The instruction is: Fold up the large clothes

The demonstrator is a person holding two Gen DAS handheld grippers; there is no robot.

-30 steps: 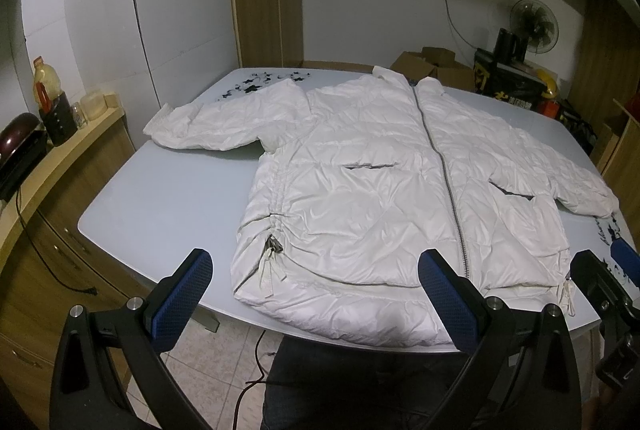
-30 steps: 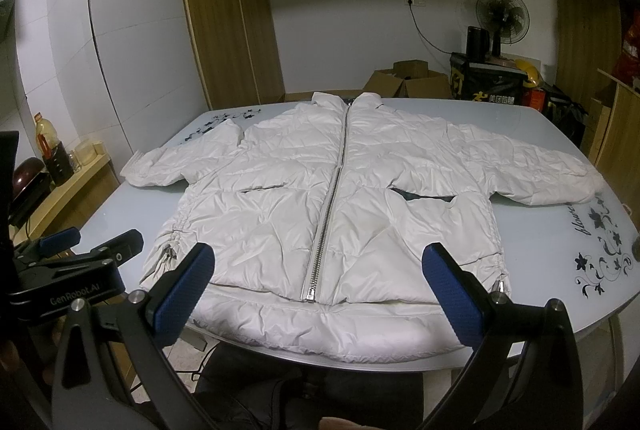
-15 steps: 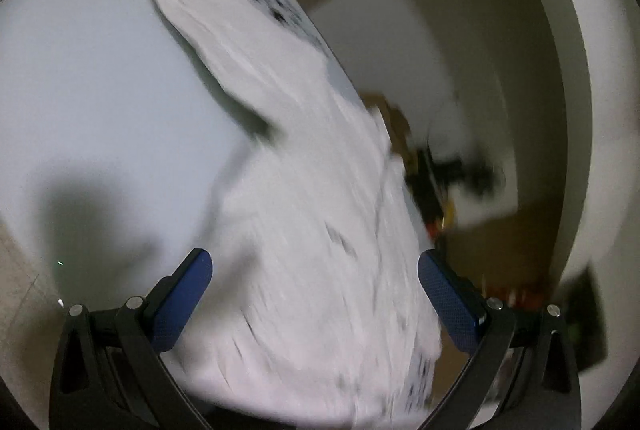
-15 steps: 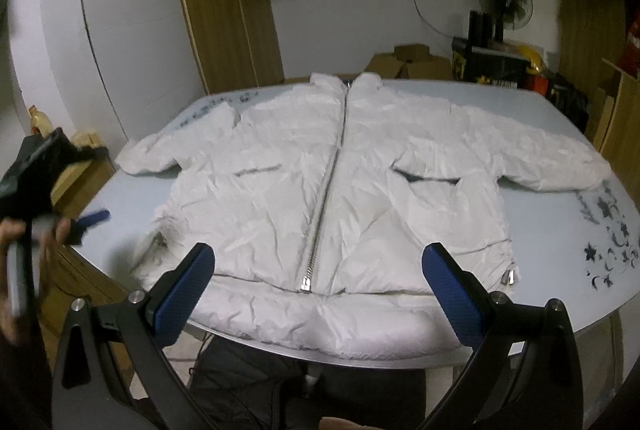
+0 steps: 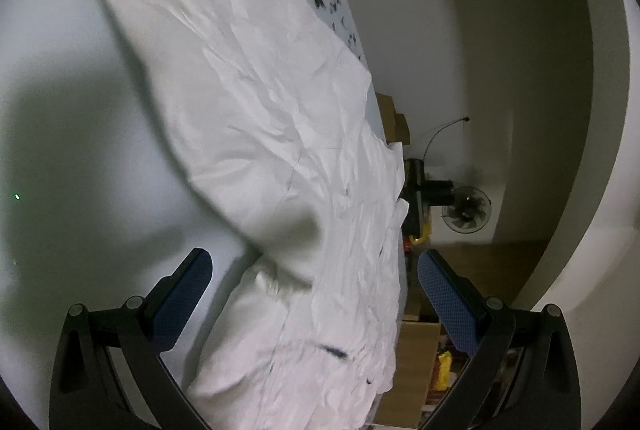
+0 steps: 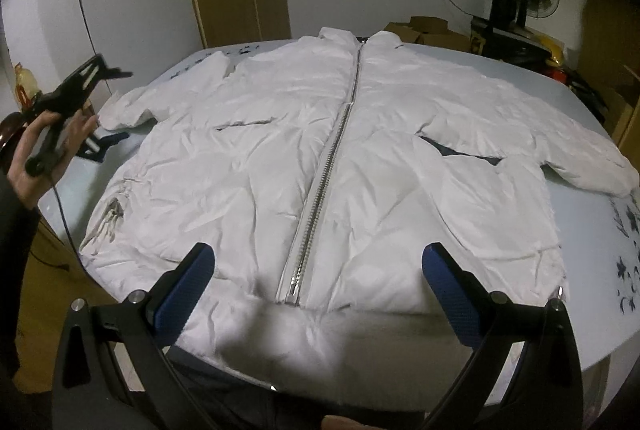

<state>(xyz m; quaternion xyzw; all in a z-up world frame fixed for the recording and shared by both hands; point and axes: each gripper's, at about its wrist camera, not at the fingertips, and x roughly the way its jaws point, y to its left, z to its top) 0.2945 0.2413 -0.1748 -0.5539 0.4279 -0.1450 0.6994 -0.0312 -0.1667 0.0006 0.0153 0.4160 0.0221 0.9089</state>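
White jacket [image 6: 340,158]: zipped, flat on my desk [image 6: 580,118]. My right hand-held gripper [image 6: 316,278] is spread at its 6 o'clock hem. My left hand-held gripper [image 5: 314,286] is spread, empty.

White puffer jacket [image 6: 340,158], zipped, face-up, flat, sleeves spread, hem at near table edge.

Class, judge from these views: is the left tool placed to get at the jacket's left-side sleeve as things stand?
Probably yes. The left tool is open, rolled sideways, with the sleeve lying flat on the table ahead and nothing in between.
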